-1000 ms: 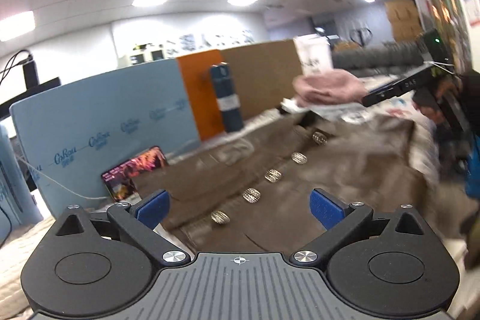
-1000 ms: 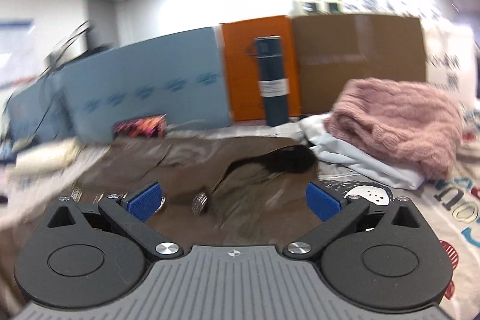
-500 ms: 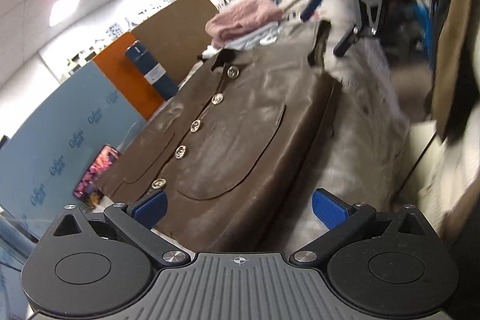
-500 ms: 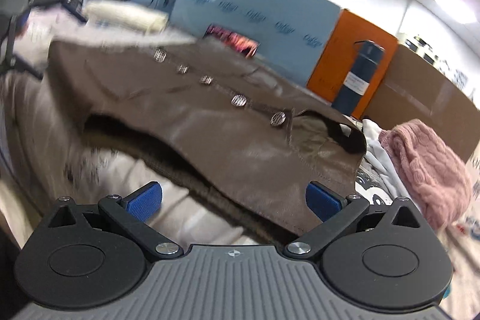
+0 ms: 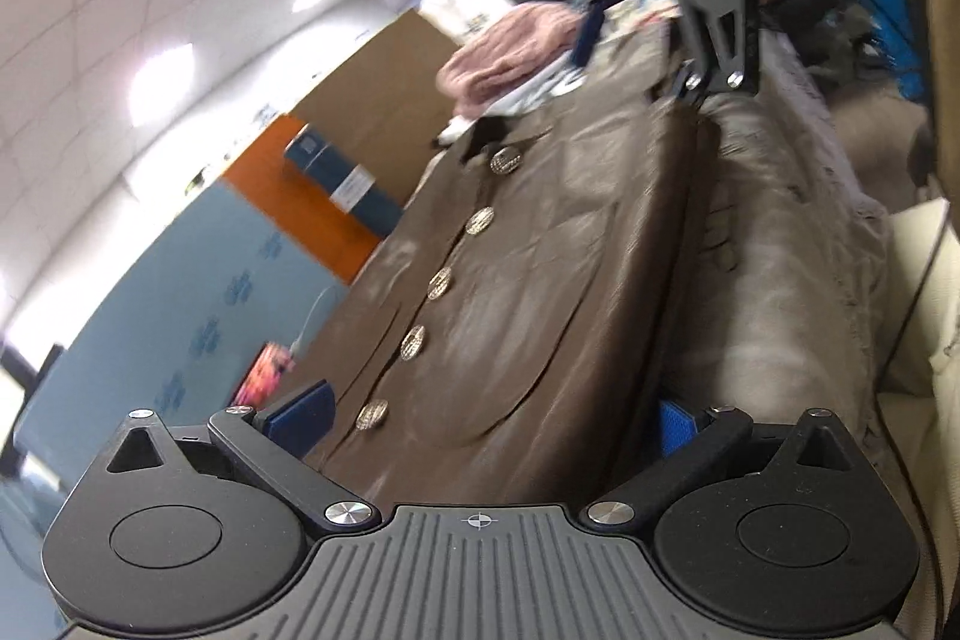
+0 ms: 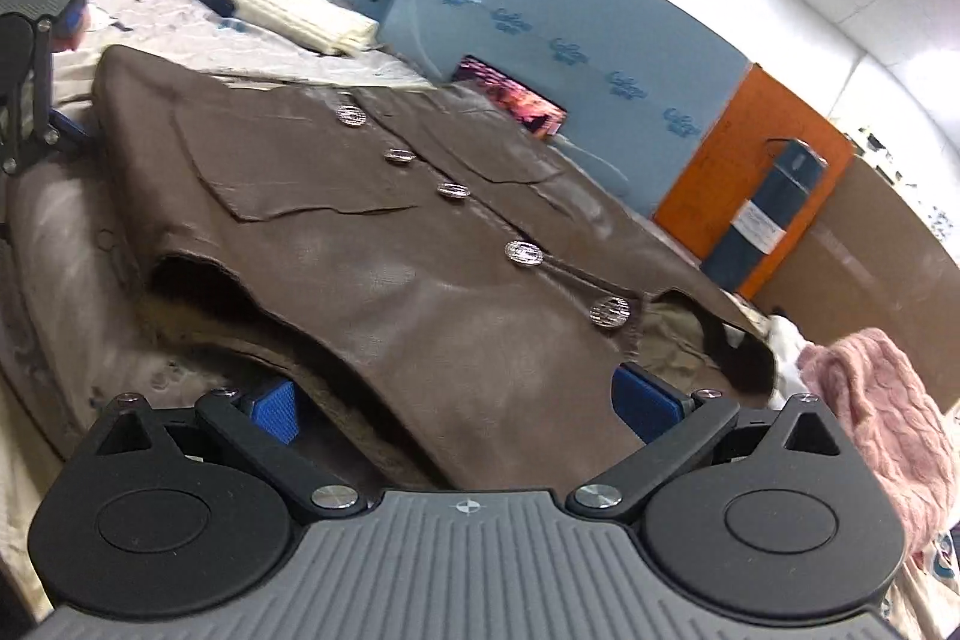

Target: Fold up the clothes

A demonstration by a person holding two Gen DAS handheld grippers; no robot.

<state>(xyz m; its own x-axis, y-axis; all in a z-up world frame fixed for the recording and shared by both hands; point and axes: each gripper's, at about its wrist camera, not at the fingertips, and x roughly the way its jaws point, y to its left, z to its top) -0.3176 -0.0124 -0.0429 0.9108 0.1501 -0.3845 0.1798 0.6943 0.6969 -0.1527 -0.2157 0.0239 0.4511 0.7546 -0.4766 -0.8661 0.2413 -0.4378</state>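
A brown leather vest (image 5: pixel 540 292) with a row of silver buttons (image 5: pixel 420 340) lies flat, front up, on a padded beige surface (image 5: pixel 774 316). It also shows in the right wrist view (image 6: pixel 384 250). My left gripper (image 5: pixel 486 418) is open, its blue pads straddling the vest's bottom hem. My right gripper (image 6: pixel 456 409) is open, its pads straddling the vest's shoulder edge beside the armhole. The right gripper also shows in the left wrist view (image 5: pixel 636 58) at the vest's far end. The left gripper shows in the right wrist view (image 6: pixel 54 70) at the hem.
A pink knit sweater (image 6: pixel 882 418) lies on white cloth beside the vest's collar. A blue foam board (image 6: pixel 570 34), an orange panel (image 6: pixel 750 148), a dark blue bottle (image 6: pixel 768 214) and a phone (image 6: pixel 510 100) stand behind. Folded cream cloth (image 6: pixel 300 16) lies at the far end.
Both grippers tilted and dropped to the vest's near edge. The vest edge now lies between each pair of open fingers. The vest itself has not visibly moved.
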